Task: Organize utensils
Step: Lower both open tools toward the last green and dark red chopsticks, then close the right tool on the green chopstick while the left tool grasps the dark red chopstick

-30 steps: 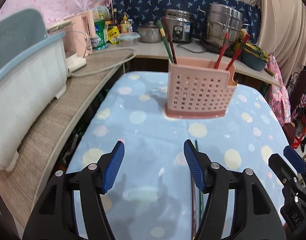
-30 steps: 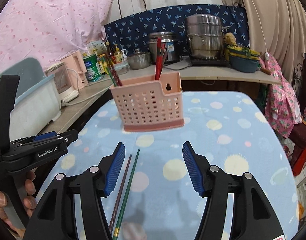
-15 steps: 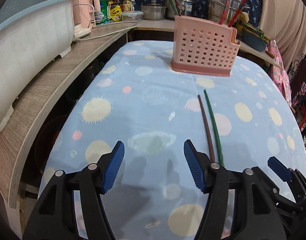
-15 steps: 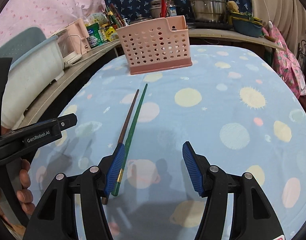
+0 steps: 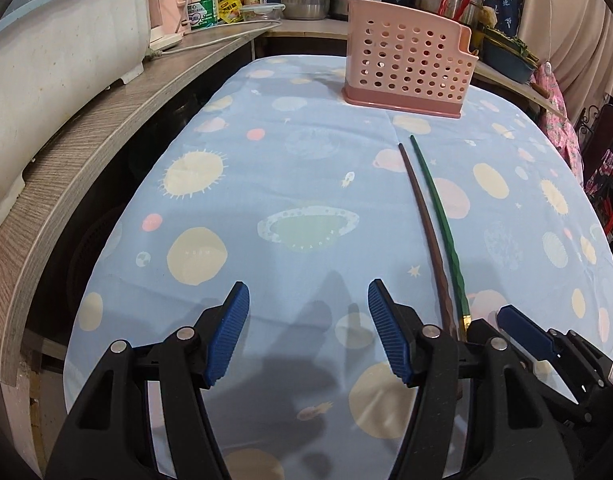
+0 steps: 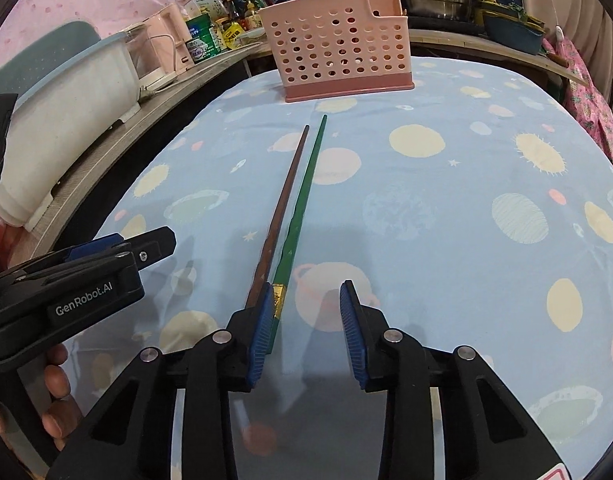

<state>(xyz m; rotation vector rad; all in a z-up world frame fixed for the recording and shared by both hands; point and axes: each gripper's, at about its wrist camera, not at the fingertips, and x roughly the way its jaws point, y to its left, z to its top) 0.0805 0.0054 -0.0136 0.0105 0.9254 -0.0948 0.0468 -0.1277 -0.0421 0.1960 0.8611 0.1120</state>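
A brown chopstick point(image 5: 424, 220) and a green chopstick point(image 5: 442, 220) lie side by side on the blue planet-print tablecloth point(image 5: 306, 184); they also show in the right wrist view, brown point(image 6: 282, 204) and green point(image 6: 302, 200). A pink perforated utensil holder point(image 5: 406, 68) stands at the far end with several chopsticks in it, also seen in the right wrist view point(image 6: 338, 48). My left gripper point(image 5: 308, 332) is open and empty, left of the chopsticks' near ends. My right gripper point(image 6: 306, 332) is open, low over the cloth, with its left finger point(image 6: 262, 332) over the chopsticks' near ends.
A wooden counter point(image 5: 86, 140) runs along the left with a white and blue tub point(image 5: 54, 40), a pink appliance, bottles and pots at the back. A pink patterned cloth point(image 5: 554, 96) hangs at the right edge.
Both grippers have drawn back from the holder and dropped low toward the cloth. The two chopsticks' near ends now lie at my right gripper's left finger.
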